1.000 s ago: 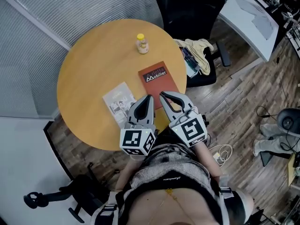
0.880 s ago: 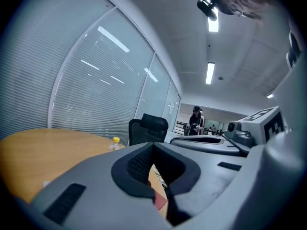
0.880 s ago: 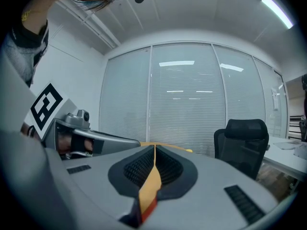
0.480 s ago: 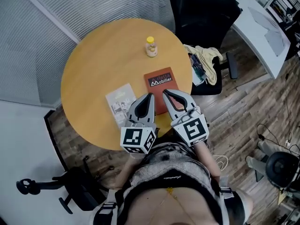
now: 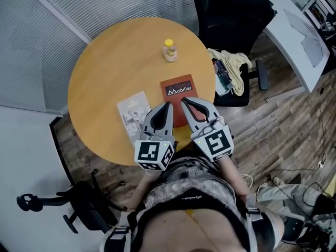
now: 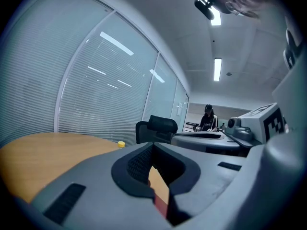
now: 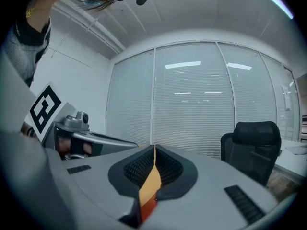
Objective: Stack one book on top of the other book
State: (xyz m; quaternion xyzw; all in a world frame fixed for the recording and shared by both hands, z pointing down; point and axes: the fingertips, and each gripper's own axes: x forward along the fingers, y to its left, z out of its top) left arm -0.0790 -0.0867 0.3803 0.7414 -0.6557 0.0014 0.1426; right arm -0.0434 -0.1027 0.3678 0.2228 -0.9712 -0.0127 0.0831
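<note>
A red-brown book [image 5: 177,90] with a dark title band lies flat on the round wooden table [image 5: 110,62], near its right edge. A pale book [image 5: 132,112] lies flat to its left, apart from it. My left gripper [image 5: 168,105] is shut and empty, its tip between the two books. My right gripper [image 5: 184,102] is shut and empty, its tip over the red-brown book's near edge. In the left gripper view the jaws [image 6: 153,145] meet at the tip; a strip of red-brown book [image 6: 161,206] shows behind them. The right gripper view shows shut jaws [image 7: 154,148] too.
A small yellow-capped bottle [image 5: 169,51] stands on the table beyond the red-brown book. A black office chair [image 5: 231,20] with cloth [image 5: 231,67] on it stands right of the table. A white desk [image 5: 294,30] is at far right. A person [image 6: 208,119] stands far back.
Both grippers stayed shut and edged slightly forward over the table. The head view shifted, so the table and chair sit a little differently in frame.
</note>
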